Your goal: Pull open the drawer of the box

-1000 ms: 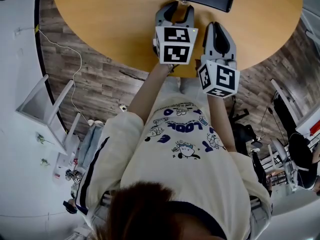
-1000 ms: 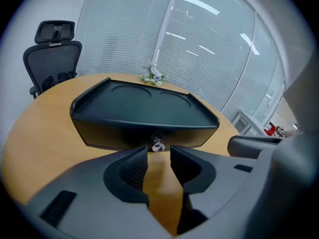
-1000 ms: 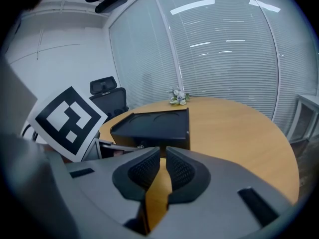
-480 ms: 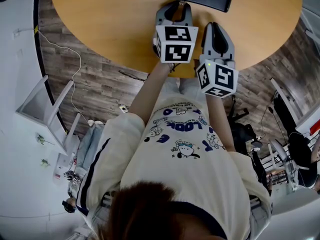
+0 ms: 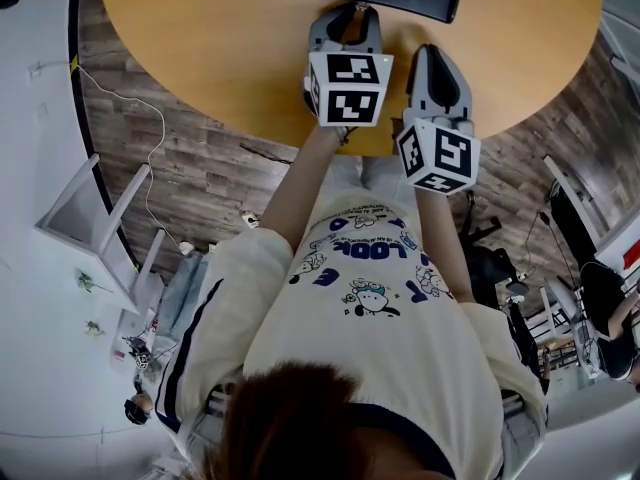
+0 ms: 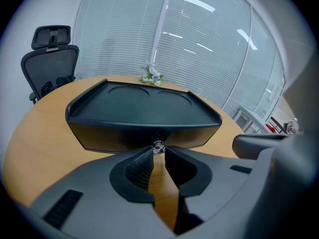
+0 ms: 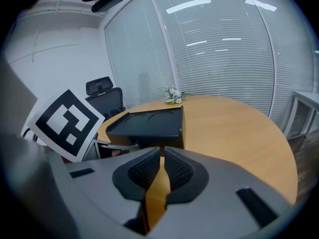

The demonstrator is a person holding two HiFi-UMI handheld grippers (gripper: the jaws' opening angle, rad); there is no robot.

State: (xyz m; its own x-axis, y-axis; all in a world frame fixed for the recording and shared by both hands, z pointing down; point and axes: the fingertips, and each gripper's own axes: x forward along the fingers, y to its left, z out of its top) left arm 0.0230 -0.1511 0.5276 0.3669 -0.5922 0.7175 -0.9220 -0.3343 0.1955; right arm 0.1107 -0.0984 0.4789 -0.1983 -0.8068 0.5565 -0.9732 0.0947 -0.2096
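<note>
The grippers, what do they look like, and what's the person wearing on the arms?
Both are grey plastic shells: the left gripper and right gripper each carry a white cube with black square markers, and have dark ribbed pads. Cream short sleeves; no cables visible.

Bright, even light is thrown from overhead; ceiling strips are mirrored as glare streaks on the glass wall (image 6: pixel 209 49). A soft shadow is cast beneath the box (image 6: pixel 144 108). Edges are bent by fisheye distortion, corners are darkened, and the nearest foreground is blurred.
</note>
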